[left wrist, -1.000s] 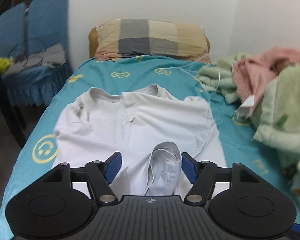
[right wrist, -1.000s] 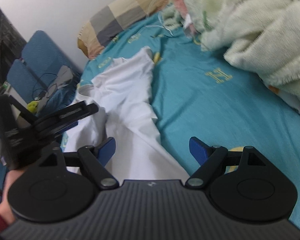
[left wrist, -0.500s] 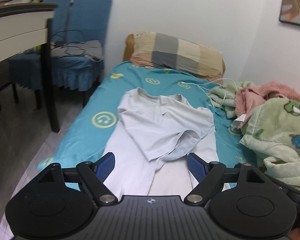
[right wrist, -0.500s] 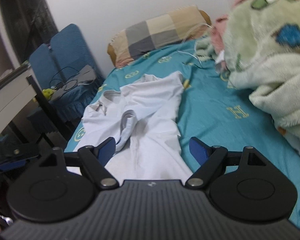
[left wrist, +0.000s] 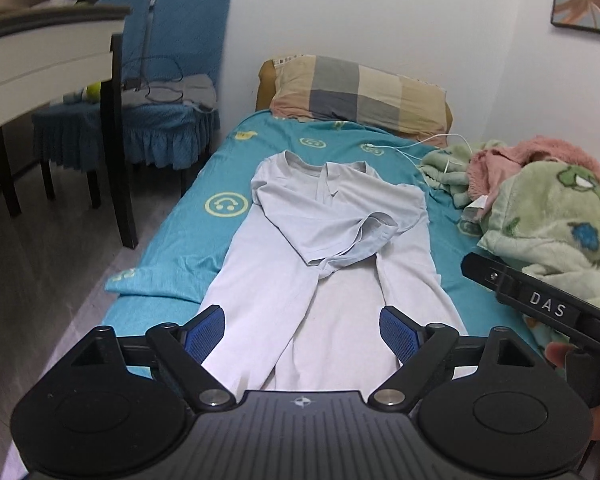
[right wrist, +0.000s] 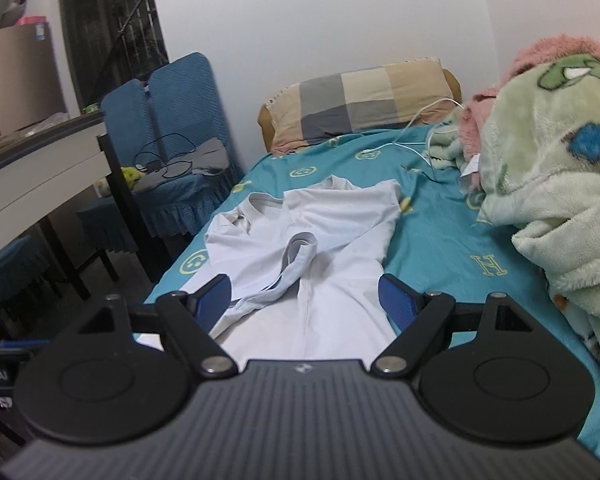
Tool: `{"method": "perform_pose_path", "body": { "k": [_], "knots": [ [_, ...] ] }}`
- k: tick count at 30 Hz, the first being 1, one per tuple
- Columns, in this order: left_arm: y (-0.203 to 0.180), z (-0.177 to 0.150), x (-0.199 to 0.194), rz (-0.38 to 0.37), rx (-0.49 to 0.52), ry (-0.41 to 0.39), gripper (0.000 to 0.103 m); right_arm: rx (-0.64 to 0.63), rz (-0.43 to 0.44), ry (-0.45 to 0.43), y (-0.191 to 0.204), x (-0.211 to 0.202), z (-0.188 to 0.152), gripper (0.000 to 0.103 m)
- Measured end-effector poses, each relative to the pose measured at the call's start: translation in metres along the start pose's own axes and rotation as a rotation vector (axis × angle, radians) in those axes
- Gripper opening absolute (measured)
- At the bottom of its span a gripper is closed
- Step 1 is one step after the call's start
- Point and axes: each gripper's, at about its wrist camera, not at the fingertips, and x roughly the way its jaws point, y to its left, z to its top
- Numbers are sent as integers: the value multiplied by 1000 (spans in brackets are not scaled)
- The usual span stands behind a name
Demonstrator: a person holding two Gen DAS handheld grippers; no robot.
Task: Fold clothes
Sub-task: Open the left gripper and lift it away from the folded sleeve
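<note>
Teal bedsheet showing yellow "H" at 3 o'clock. White shirt lying mid-bed, sleeve folded across. Left gripper jaws opening wide, empty. Right gripper spread, gripping nothing ("DAS" readable on its body).

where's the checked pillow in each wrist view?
Left wrist: checked pillow upper centre, at the head of the bed by the wall.
Right wrist: checked pillow upper centre, slightly right.
Shared landmark: white shirt spread on the teal sheet below it.

Both wrist cameras looking along their tongs up the bed toward the pillow, sharing the shirt ahead.
</note>
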Motion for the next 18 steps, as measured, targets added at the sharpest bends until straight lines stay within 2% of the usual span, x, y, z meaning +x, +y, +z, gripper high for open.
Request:
{"method": "perform_pose_path", "body": {
  "k": [12, 18],
  "knots": [
    [3, 6, -11, 7, -9, -30, 88, -14, 33, 9, 7, -2, -4, 82],
    [16, 7, -8, -6, -65, -13, 90, 42, 117, -16, 4, -7, 10, 80]
  ]
}}
